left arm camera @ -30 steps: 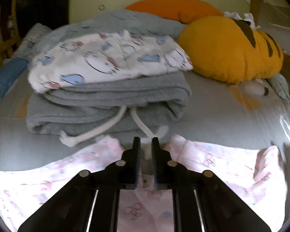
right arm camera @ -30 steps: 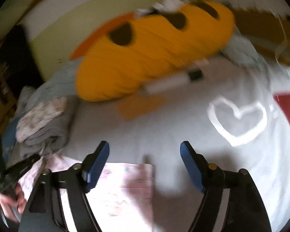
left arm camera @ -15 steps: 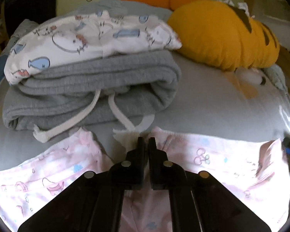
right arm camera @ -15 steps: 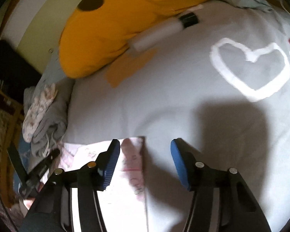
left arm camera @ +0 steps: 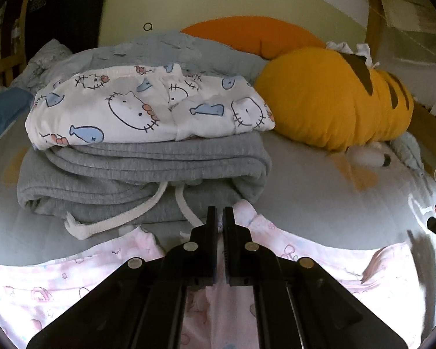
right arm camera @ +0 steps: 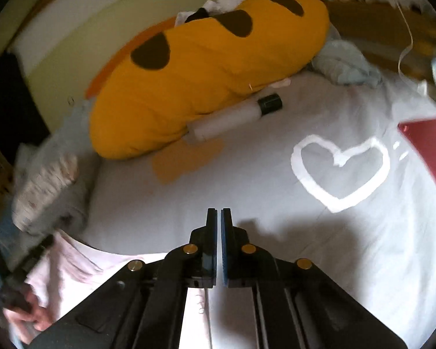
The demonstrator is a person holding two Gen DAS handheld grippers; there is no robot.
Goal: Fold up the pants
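Left wrist view: I see my left gripper (left arm camera: pixel 220 213) with its jaws pinched together on the upper edge of the pink pants (left arm camera: pixel 319 264), a sliver of pink cloth showing between the pads.
Pants position: I see them spread across the grey bedsheet (left arm camera: pixel 319 200) in front of me, the pink fabric running to both sides under the fingers.
Behind the pants: I see a folded grey sweatpants stack (left arm camera: pixel 148 174) just beyond the fingertips, its white drawstring (left arm camera: pixel 113 221) trailing onto the sheet, and a white cat-print garment (left arm camera: pixel 148 110) lying on top.
Pillow: I see a yellow striped plush pillow (left arm camera: pixel 334 99) to the right of the stack, well behind the pants.
Right wrist view: I see my right gripper (right arm camera: pixel 219 215) with the jaws drawn together; pink cloth lies under the fingers, but I cannot tell if any is caught between the pads.
Sheet detail: I see a white heart print (right arm camera: pixel 340 171) to the right of the fingertips.
Left side of right view: I see the person's hand (right arm camera: pixel 26 317) low at the edge, blurred.
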